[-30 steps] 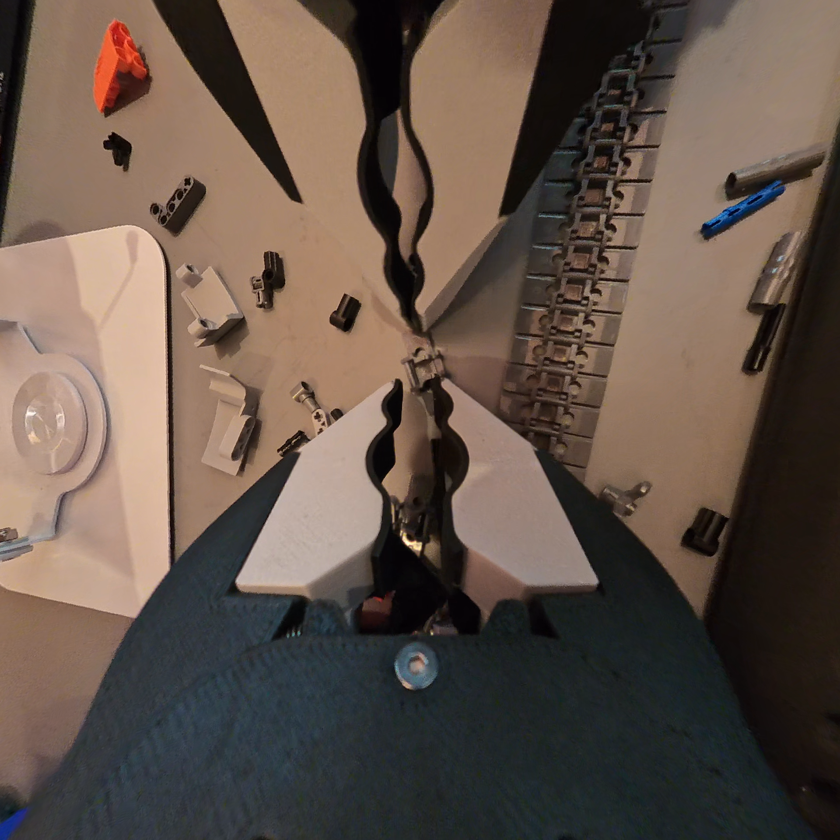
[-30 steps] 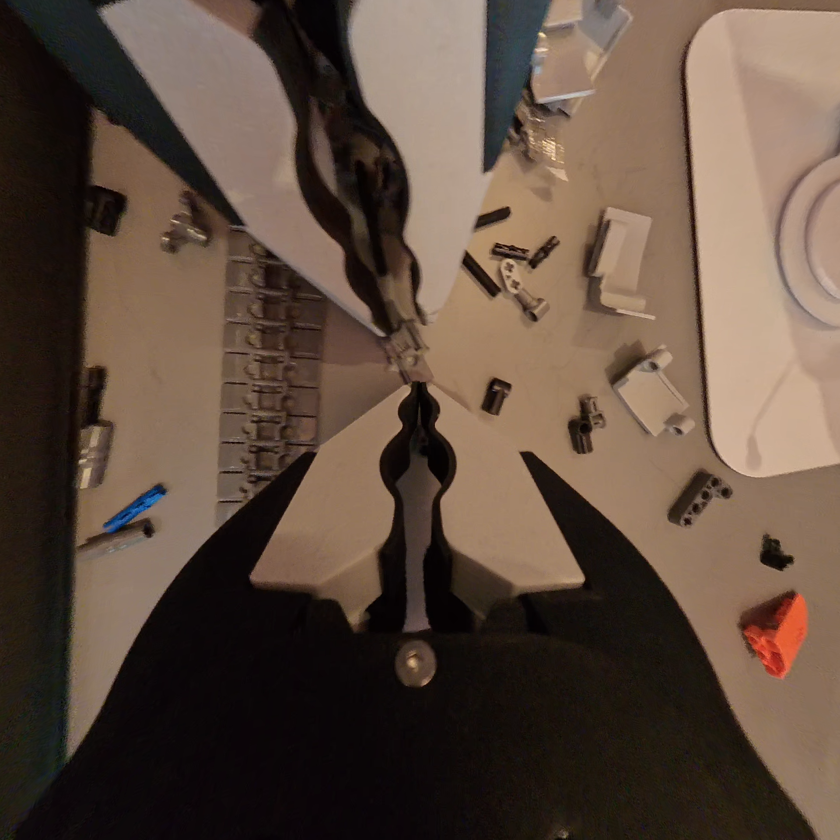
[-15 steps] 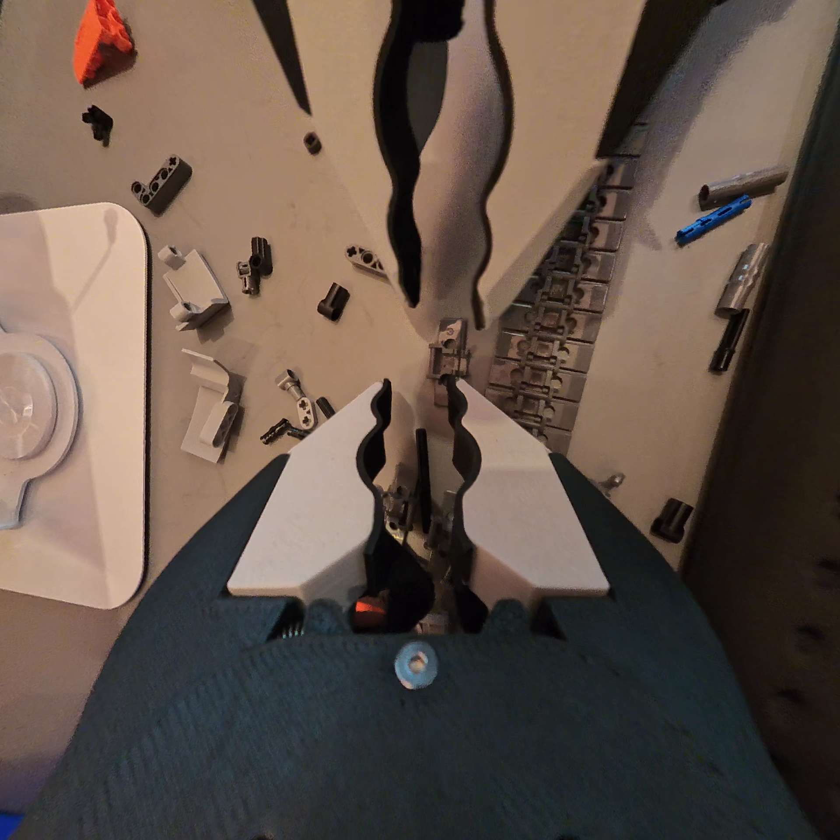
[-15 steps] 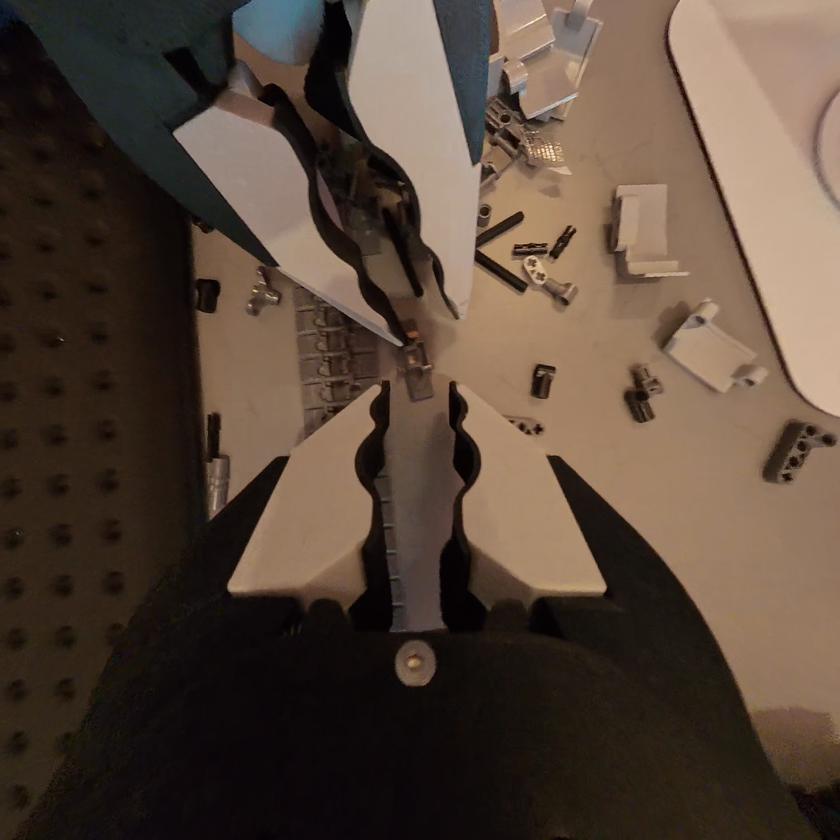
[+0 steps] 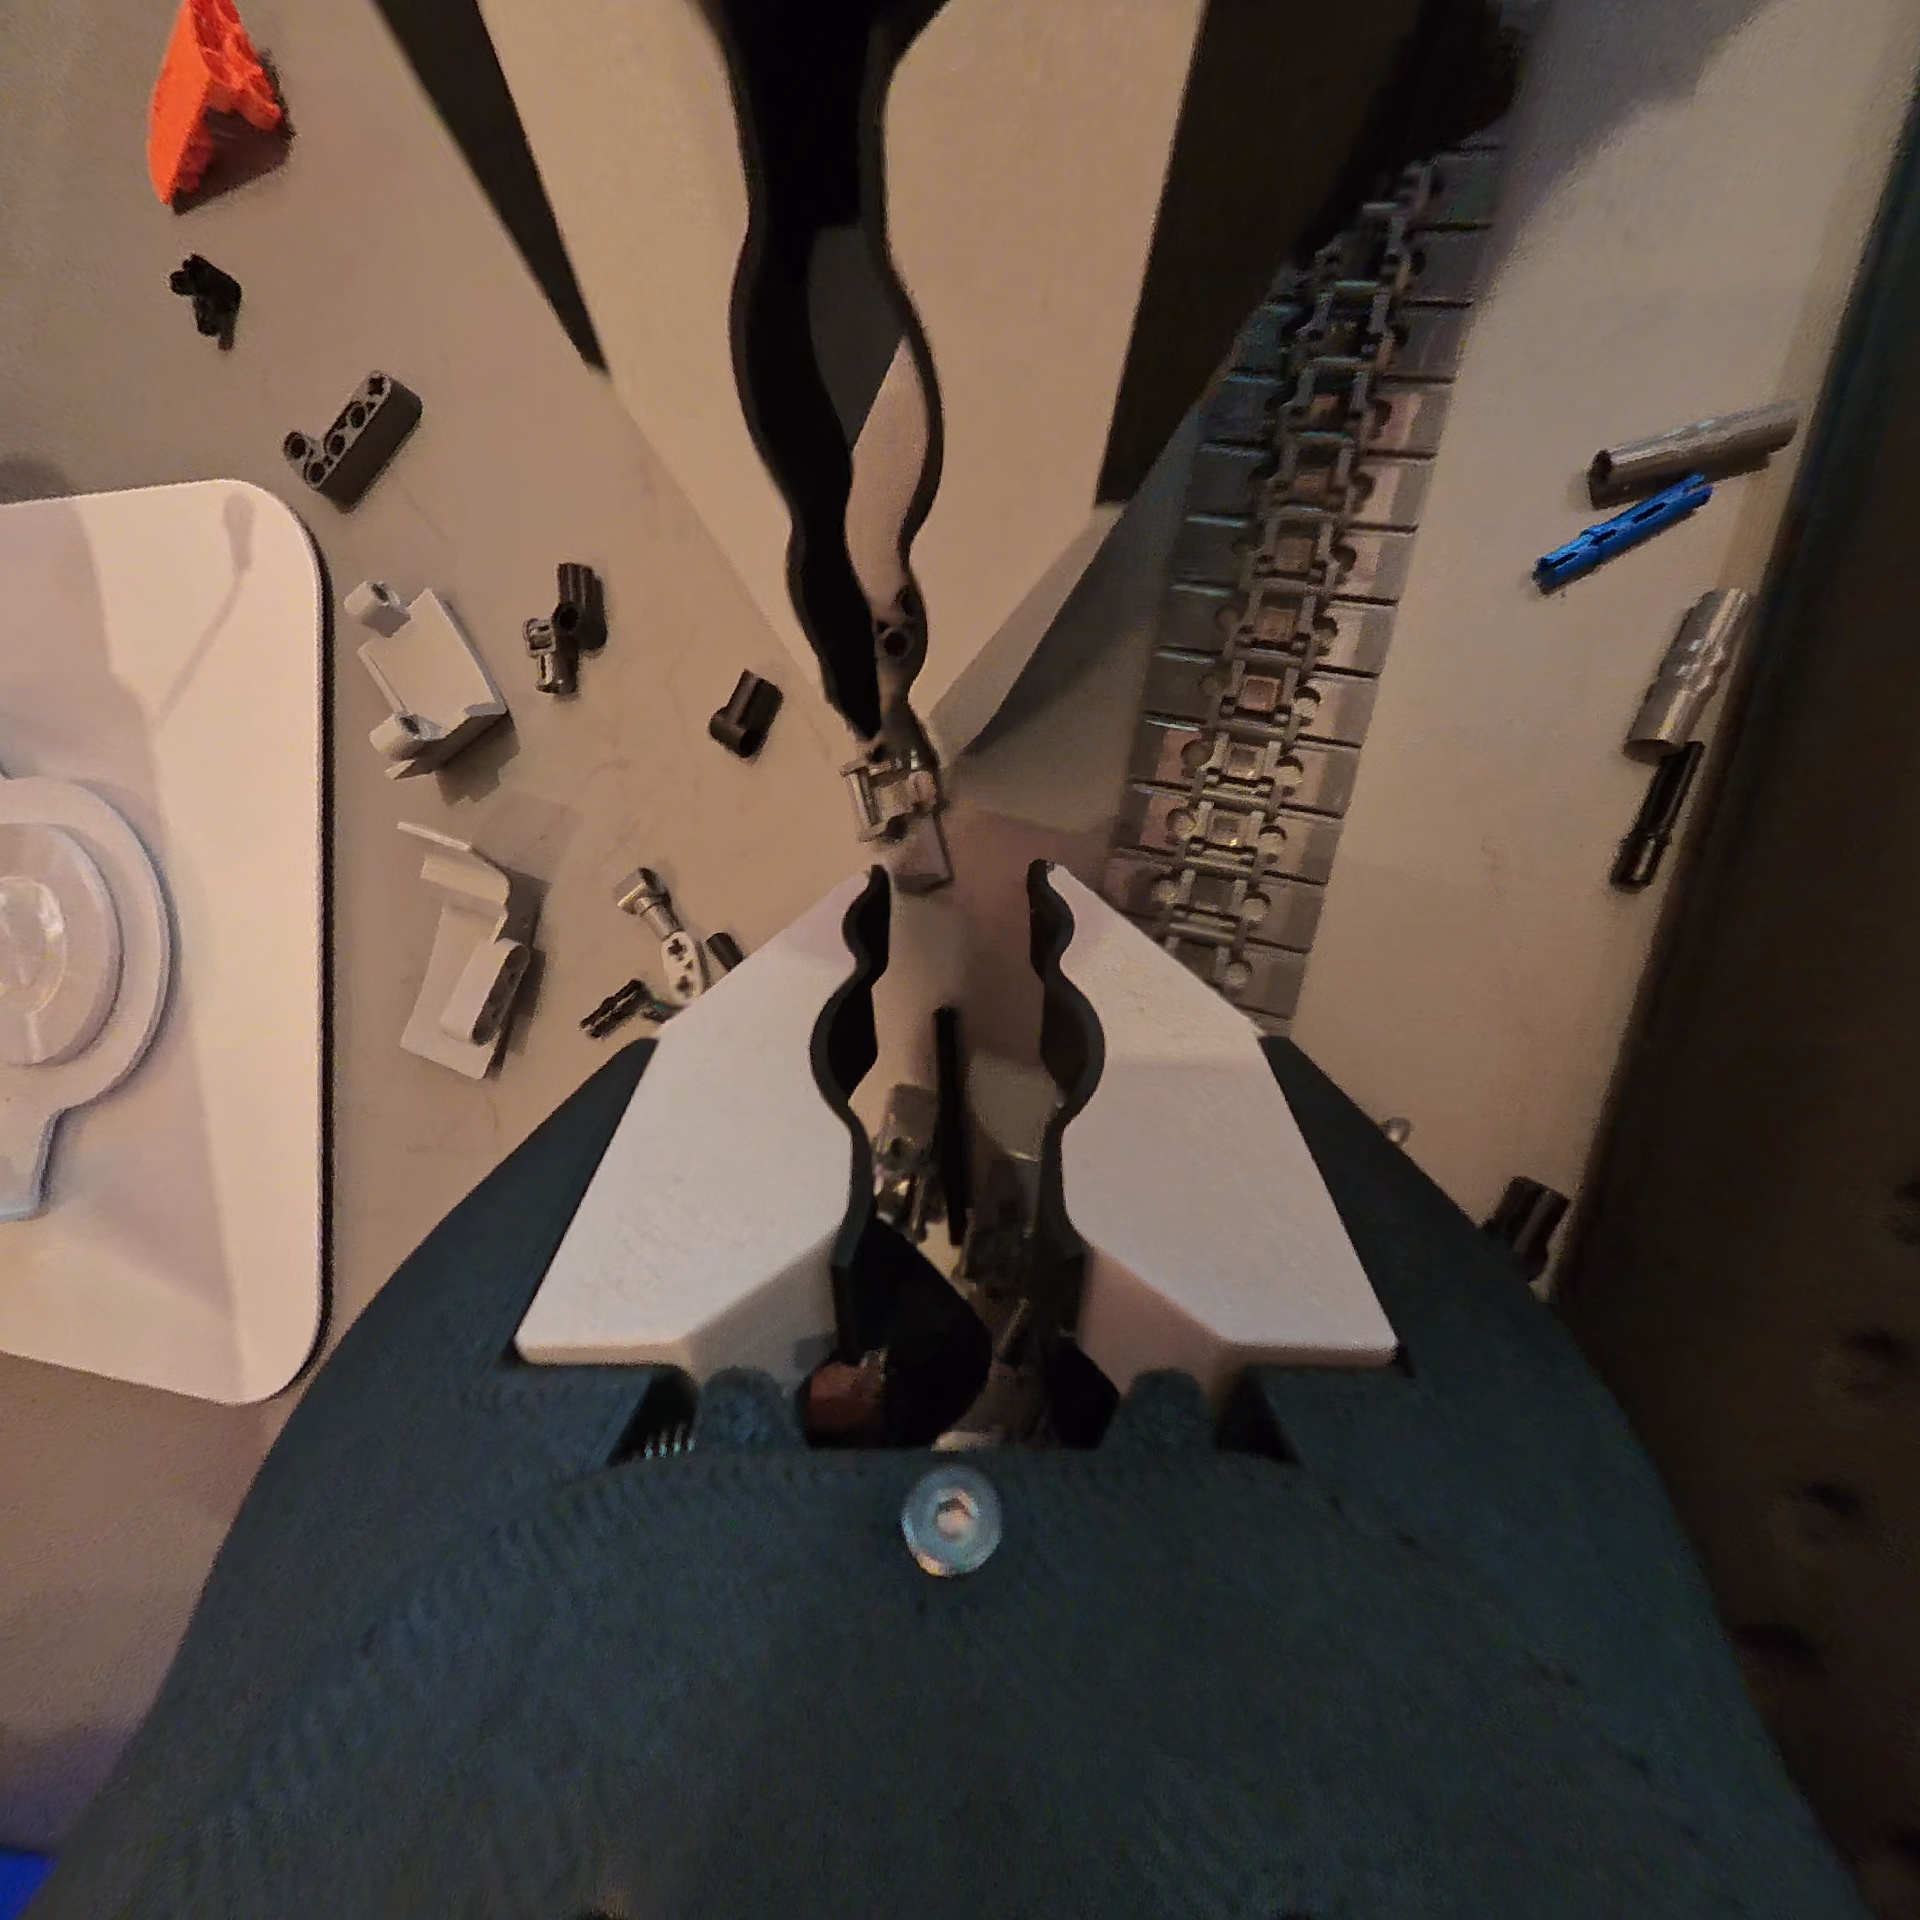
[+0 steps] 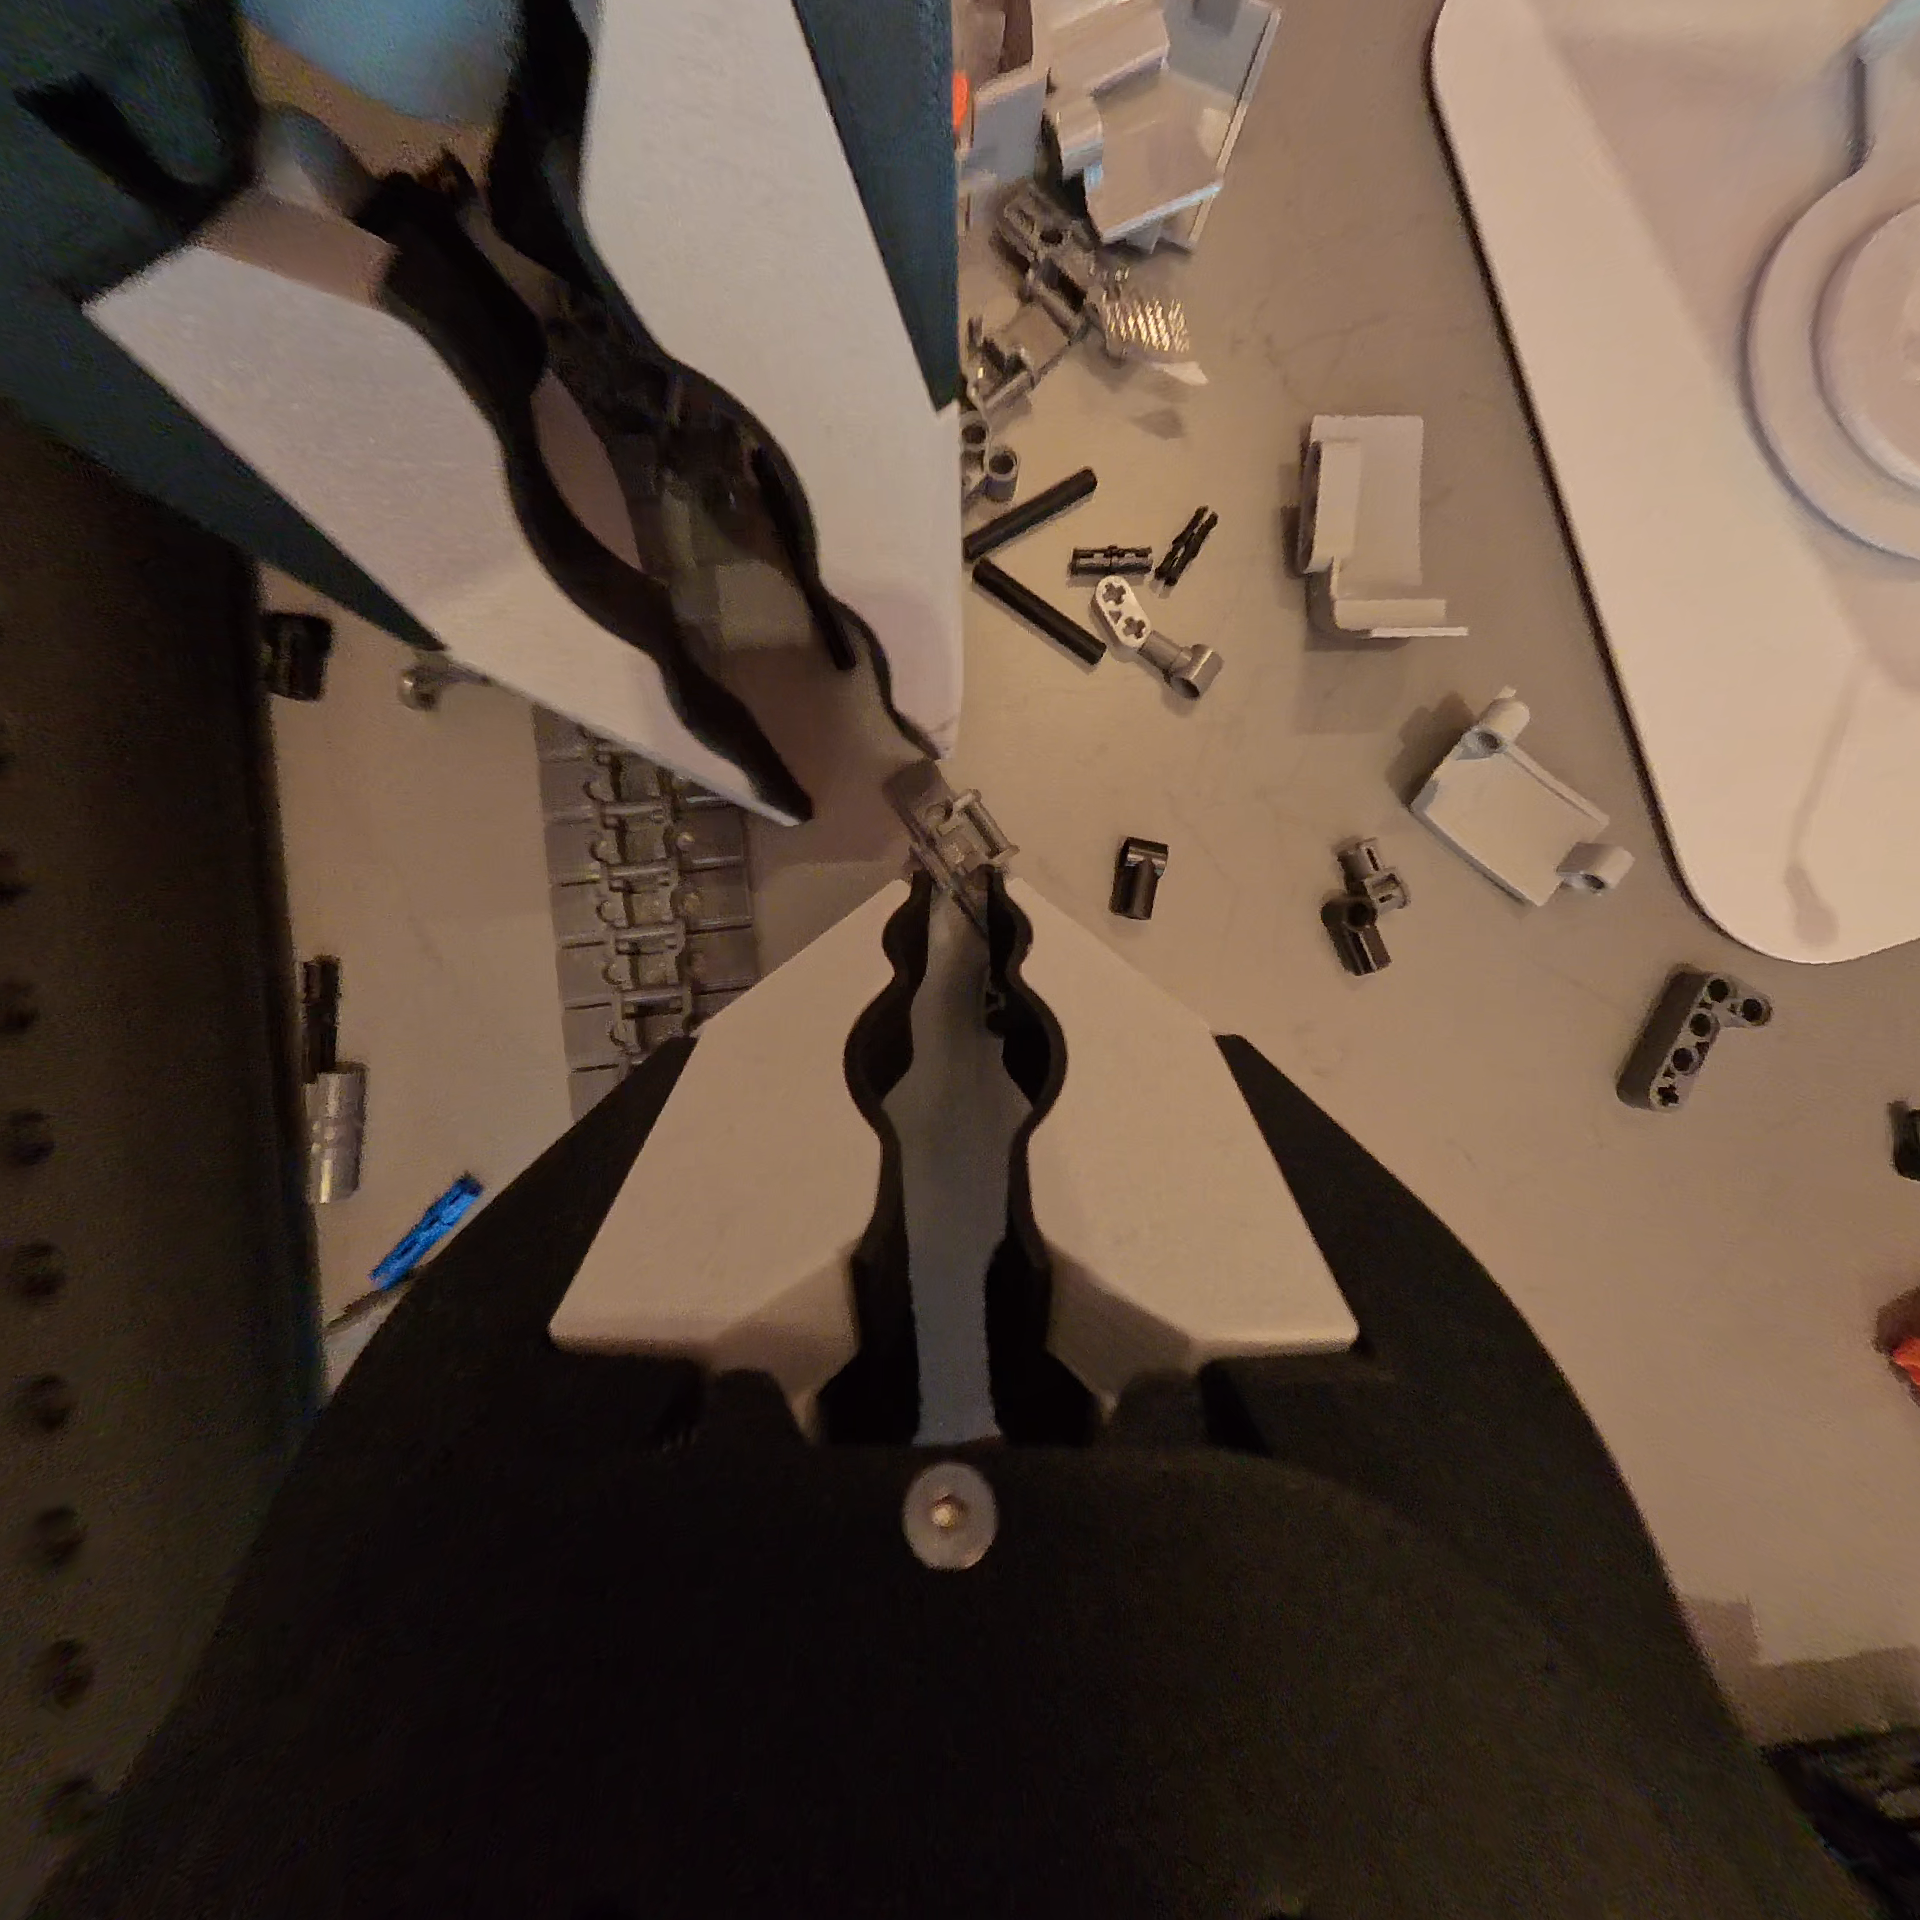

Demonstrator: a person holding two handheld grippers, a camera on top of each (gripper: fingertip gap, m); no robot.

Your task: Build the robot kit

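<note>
My right gripper pinched a grey track link.
My left gripper gaped released just beside that link, the track strip lying near it.

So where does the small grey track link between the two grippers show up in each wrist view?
Left wrist view: the grey track link sits just above centre, pinched at the tips of the right gripper coming from the top.
Right wrist view: the link is just above centre, at this gripper's own tips.
Shared landmark: the long grey track strip on the table.
</note>
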